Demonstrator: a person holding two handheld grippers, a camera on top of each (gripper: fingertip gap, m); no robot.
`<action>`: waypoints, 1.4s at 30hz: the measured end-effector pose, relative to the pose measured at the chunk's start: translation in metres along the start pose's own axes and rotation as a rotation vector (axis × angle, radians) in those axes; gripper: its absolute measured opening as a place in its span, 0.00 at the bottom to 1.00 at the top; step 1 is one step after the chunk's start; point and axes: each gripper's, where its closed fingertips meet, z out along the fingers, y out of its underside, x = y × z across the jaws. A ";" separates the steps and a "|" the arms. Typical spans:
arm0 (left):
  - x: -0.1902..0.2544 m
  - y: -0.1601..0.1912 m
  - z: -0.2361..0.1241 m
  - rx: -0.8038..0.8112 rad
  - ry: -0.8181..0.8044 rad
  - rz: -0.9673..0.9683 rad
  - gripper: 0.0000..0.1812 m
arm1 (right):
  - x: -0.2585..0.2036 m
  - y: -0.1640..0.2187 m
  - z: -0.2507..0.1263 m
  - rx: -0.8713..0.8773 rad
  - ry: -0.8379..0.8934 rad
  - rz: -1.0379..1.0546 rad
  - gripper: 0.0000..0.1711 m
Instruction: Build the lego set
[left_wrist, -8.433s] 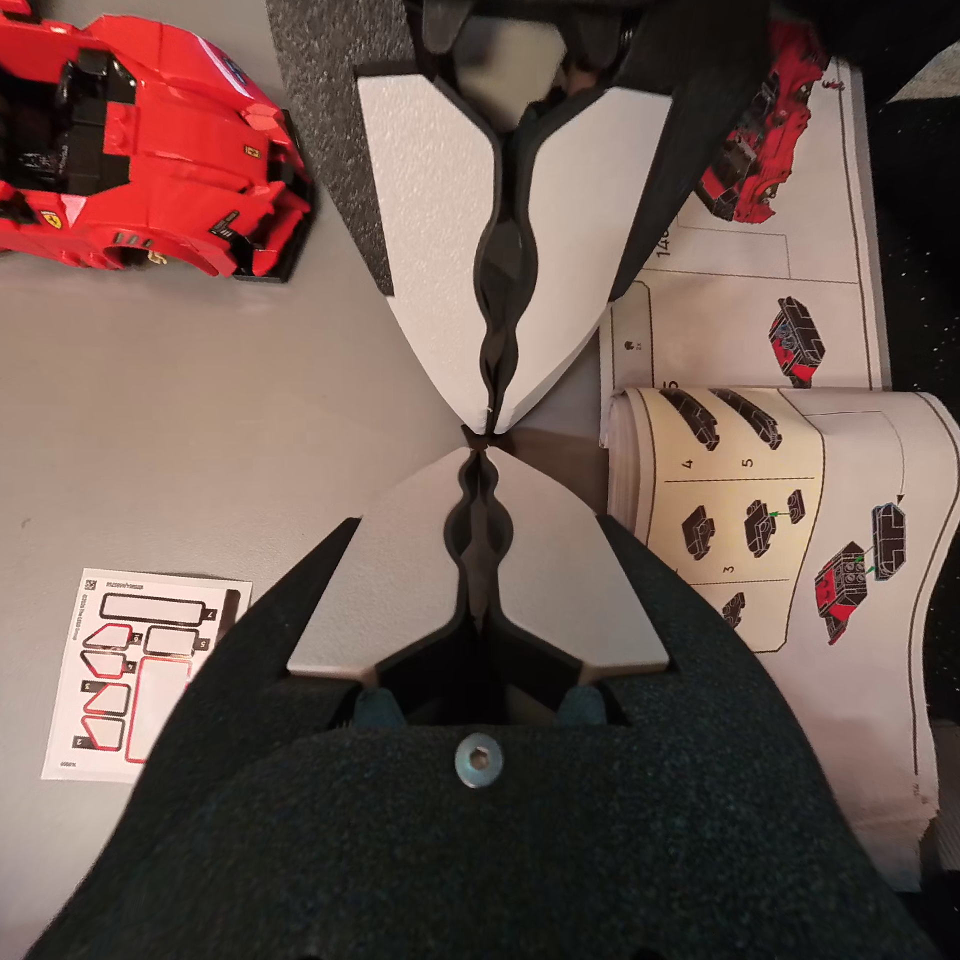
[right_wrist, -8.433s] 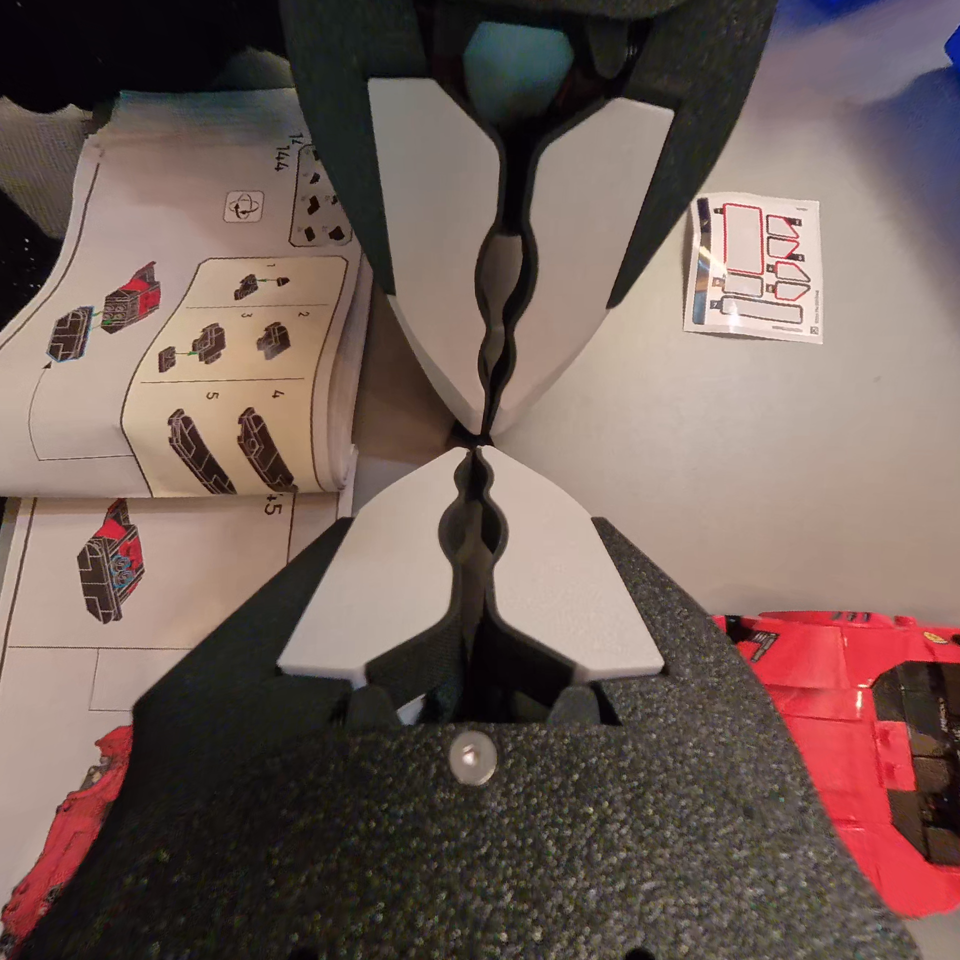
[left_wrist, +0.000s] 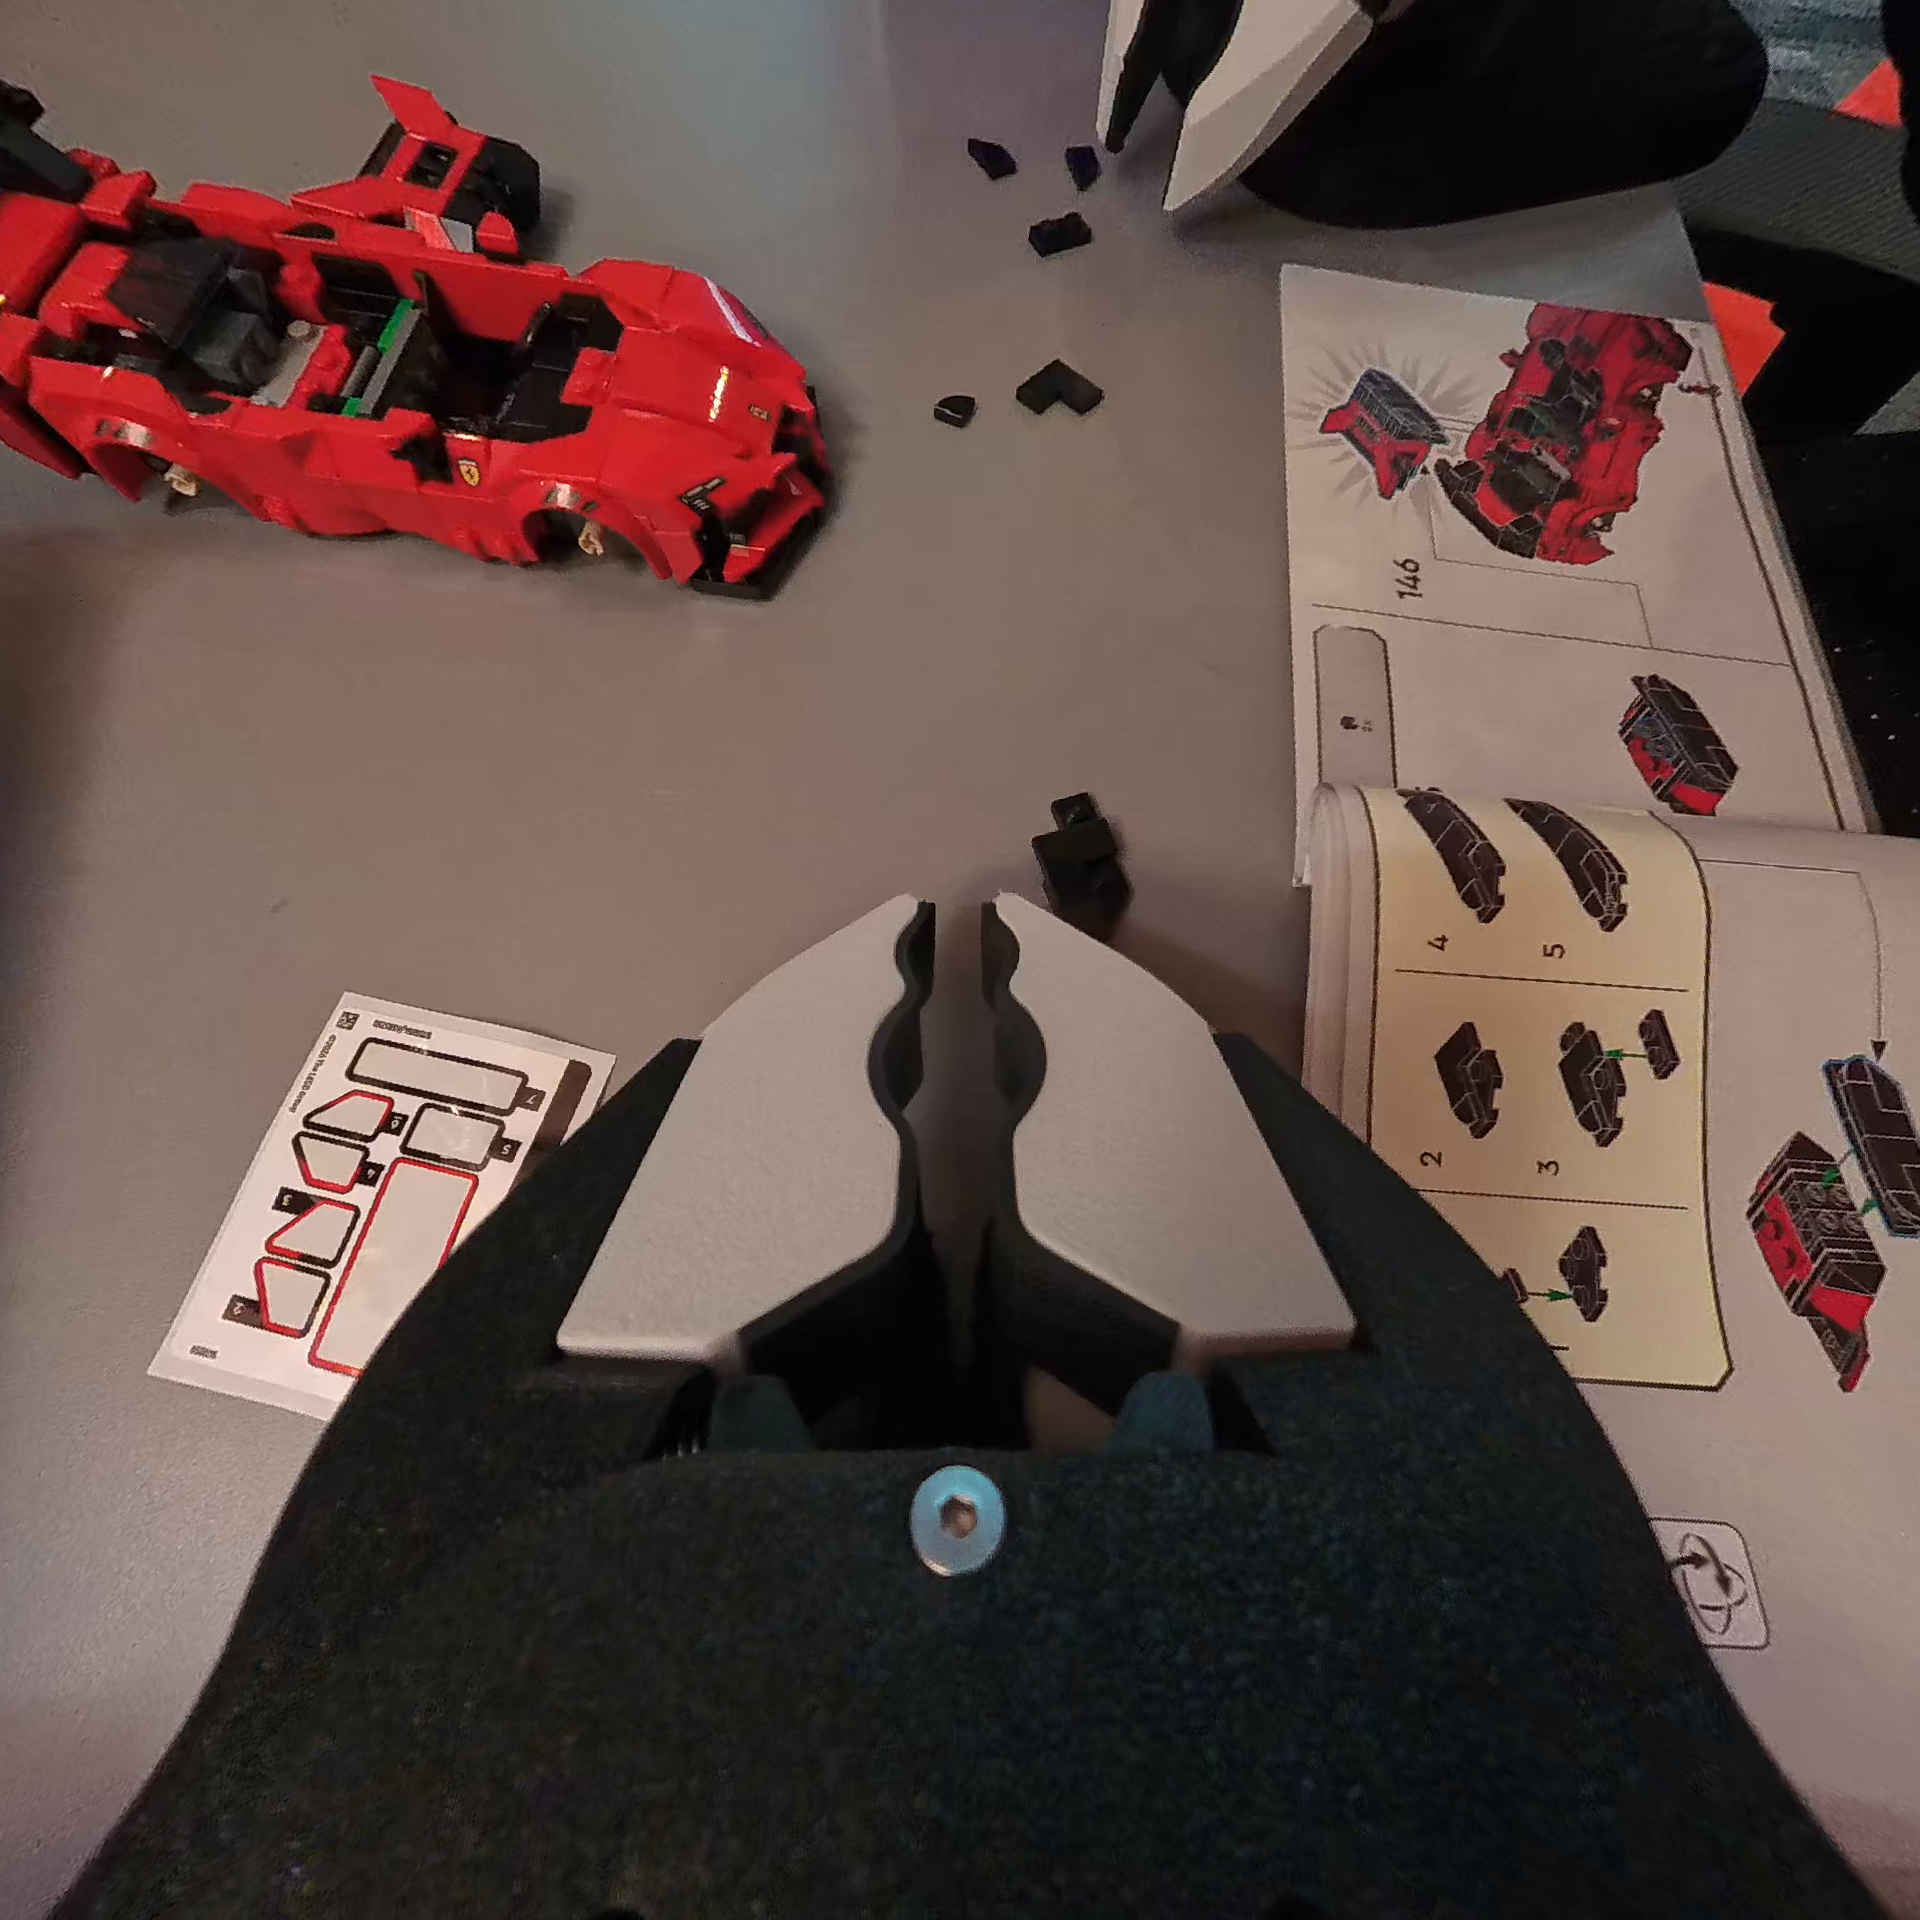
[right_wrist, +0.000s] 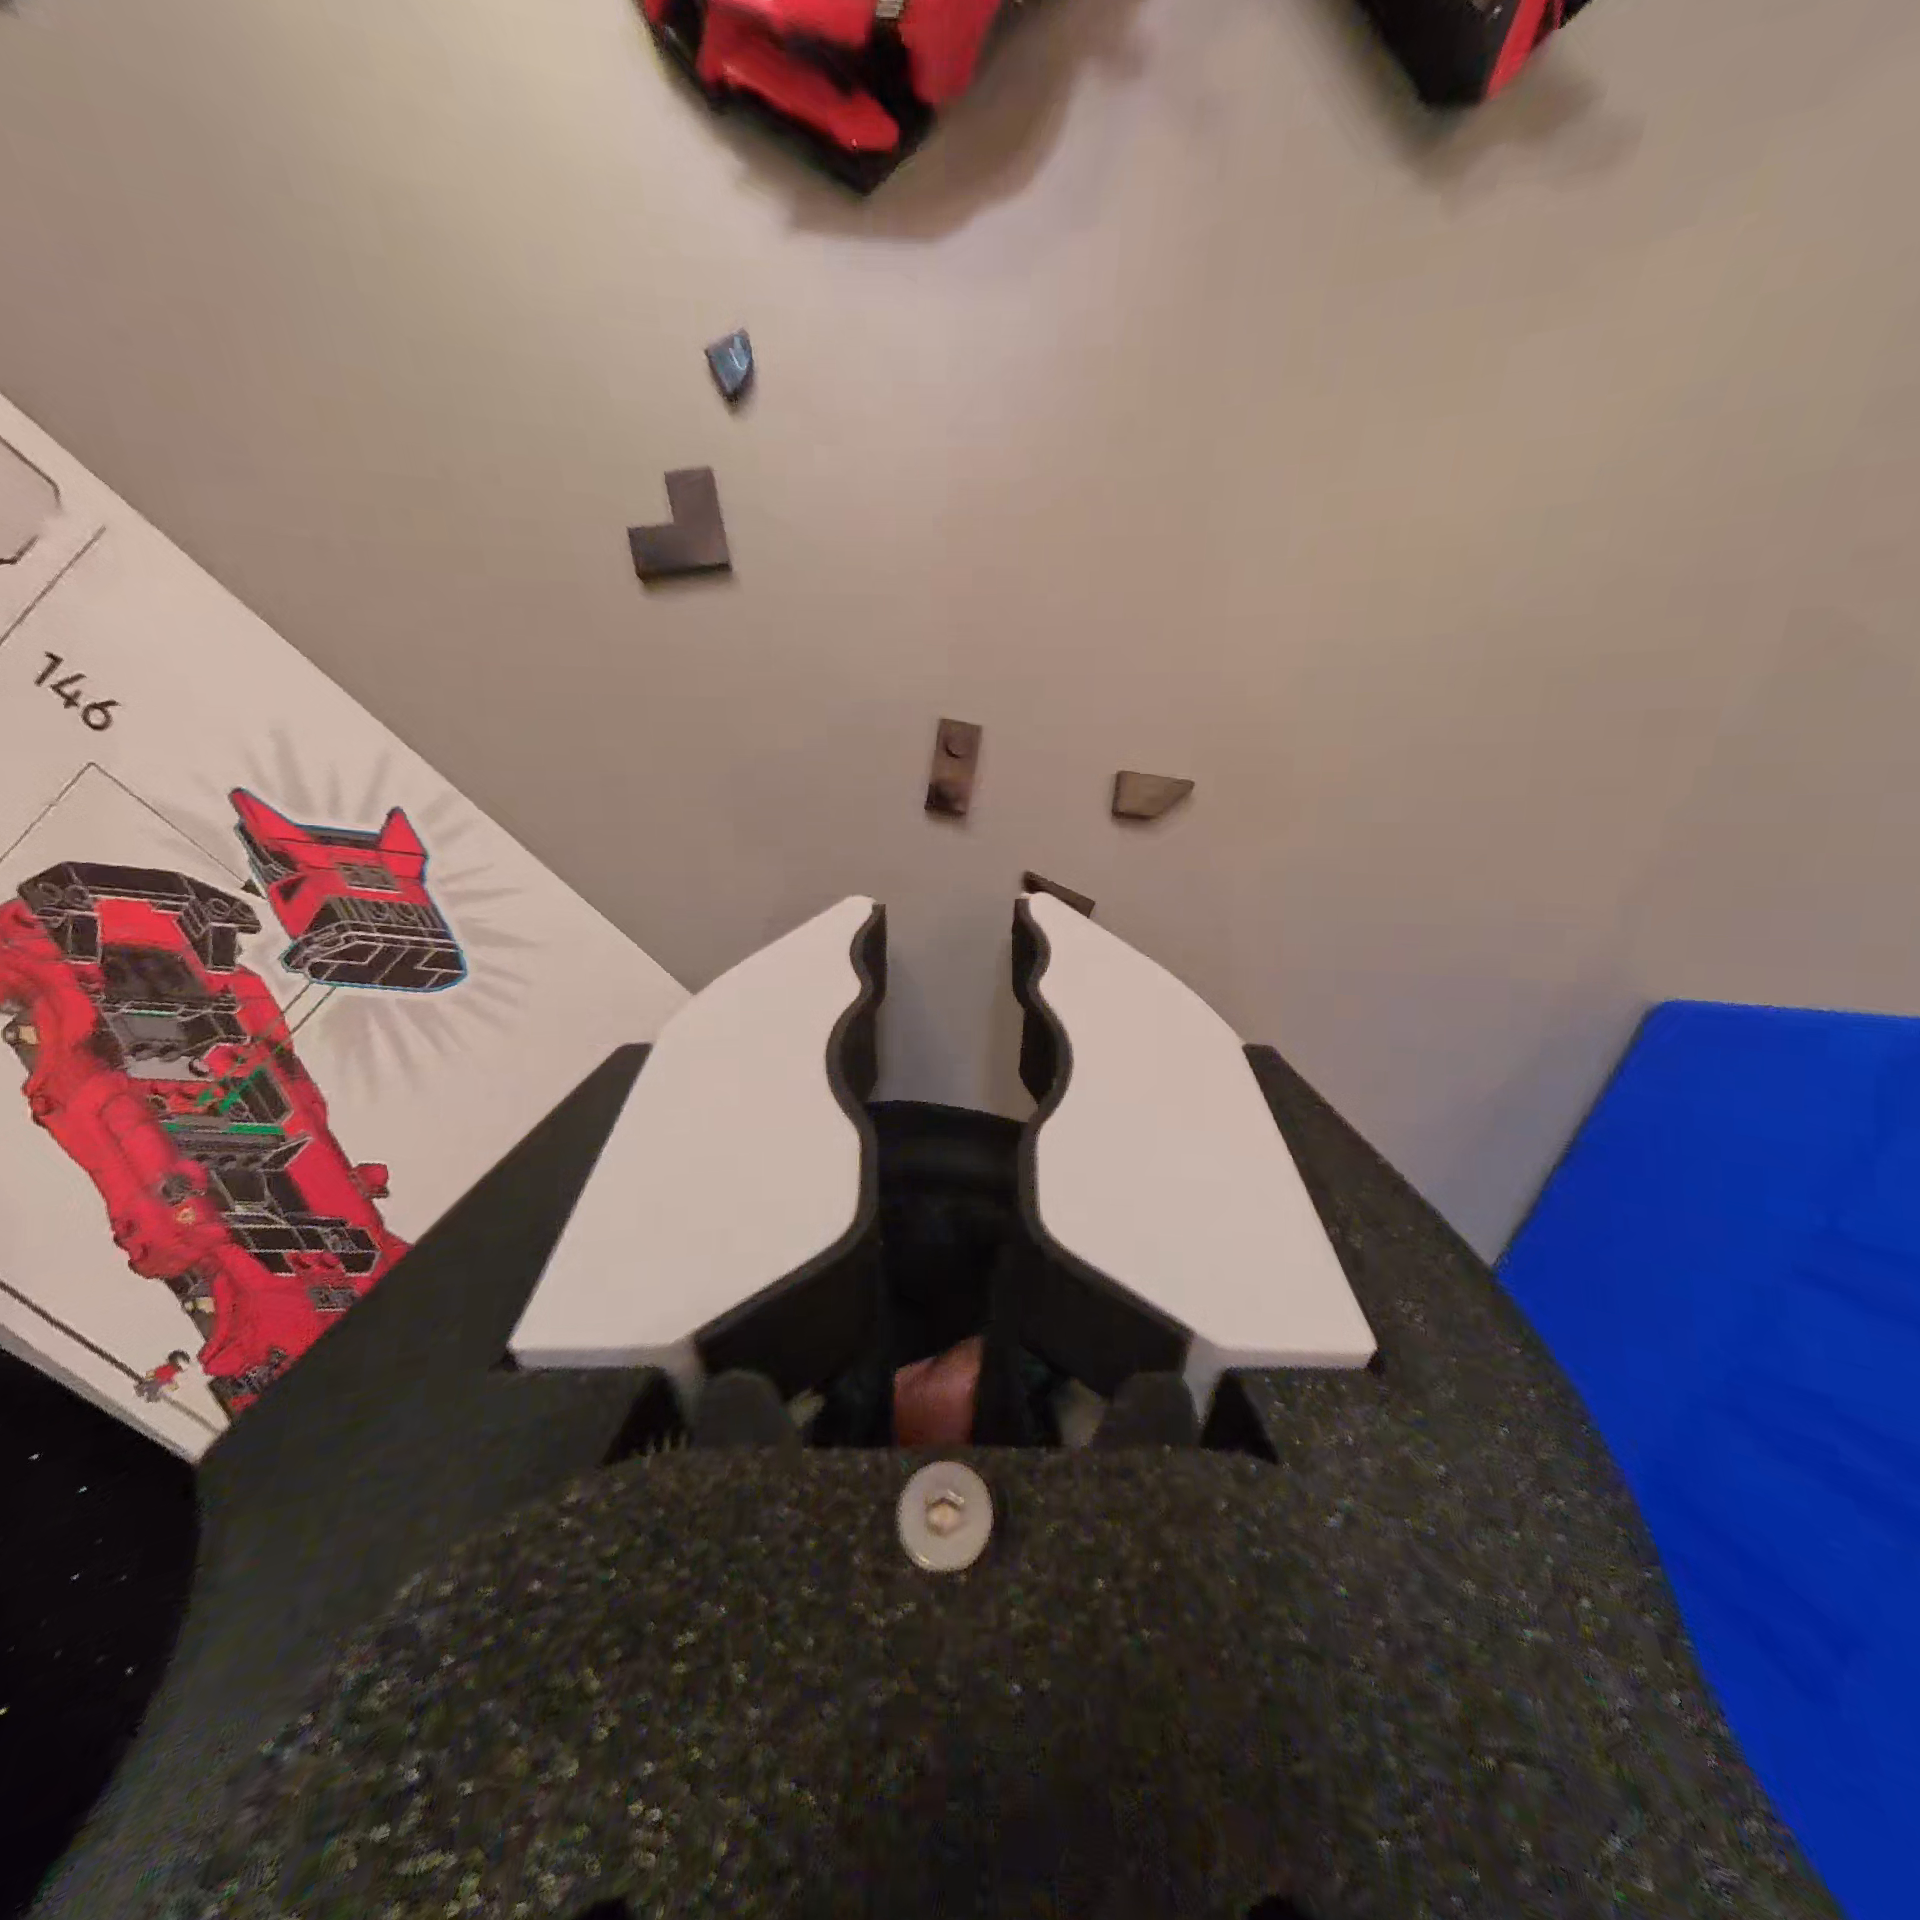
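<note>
Left wrist view | left gripper (left_wrist: 958, 914) fingers parted, empty | black brick assembly (left_wrist: 1081, 857) just right of tips

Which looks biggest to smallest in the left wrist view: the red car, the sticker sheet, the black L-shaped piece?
1. red car
2. sticker sheet, though it lies nearer the camera and the gripper hides part of it
3. black L-shaped piece, plainly the smallest

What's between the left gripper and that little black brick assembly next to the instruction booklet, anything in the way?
Nothing visible. The left gripper is open and empty, and the black brick assembly sits on bare table just ahead and slightly right of its tips. The instruction booklet lies farther right, off that path.
</note>
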 end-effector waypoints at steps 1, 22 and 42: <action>0.000 0.000 0.000 0.000 0.003 -0.001 0.05 | -0.001 0.000 0.000 0.006 -0.014 -0.003 0.13; -0.016 -0.020 -0.011 0.184 -0.102 0.031 0.02 | 0.019 -0.052 -0.095 0.793 0.205 -0.061 0.00; -0.040 -0.062 -0.064 0.659 -0.111 -0.181 0.45 | 0.026 -0.039 -0.249 1.903 0.128 0.218 0.75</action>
